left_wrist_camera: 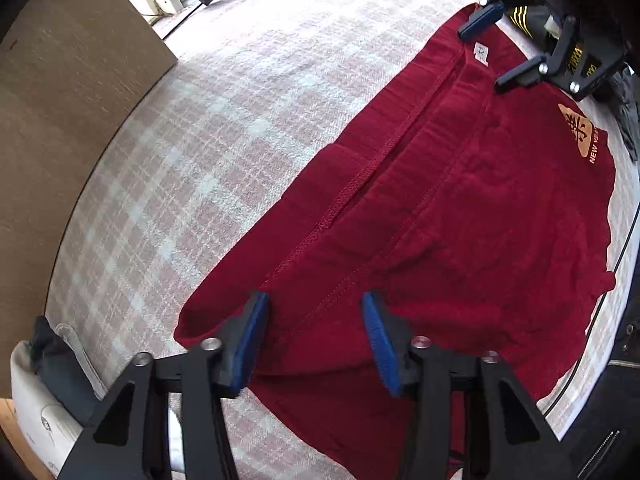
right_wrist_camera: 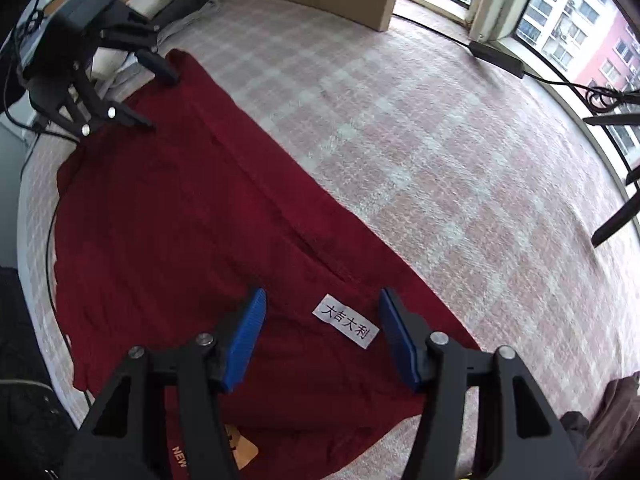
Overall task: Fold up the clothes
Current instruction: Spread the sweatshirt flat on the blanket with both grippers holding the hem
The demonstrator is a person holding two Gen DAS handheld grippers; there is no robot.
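Observation:
A dark red garment [left_wrist_camera: 440,220] lies spread on a pink plaid bed cover; it also shows in the right wrist view [right_wrist_camera: 180,220]. It has a white label [right_wrist_camera: 345,321] and an orange print [left_wrist_camera: 578,132]. My left gripper [left_wrist_camera: 316,340] is open and empty, hovering over the garment's near edge. My right gripper [right_wrist_camera: 322,336] is open and empty over the label end; it shows in the left wrist view [left_wrist_camera: 490,50] at the far end. The left gripper shows in the right wrist view [right_wrist_camera: 160,96].
The plaid bed cover [left_wrist_camera: 240,120] stretches to the left. A brown board [left_wrist_camera: 60,100] stands along the bed. Pillows and dark clothes [left_wrist_camera: 48,360] lie at one corner. A black cable [left_wrist_camera: 616,264] runs beside the garment. Windows [right_wrist_camera: 560,8] and black cables are beyond the bed.

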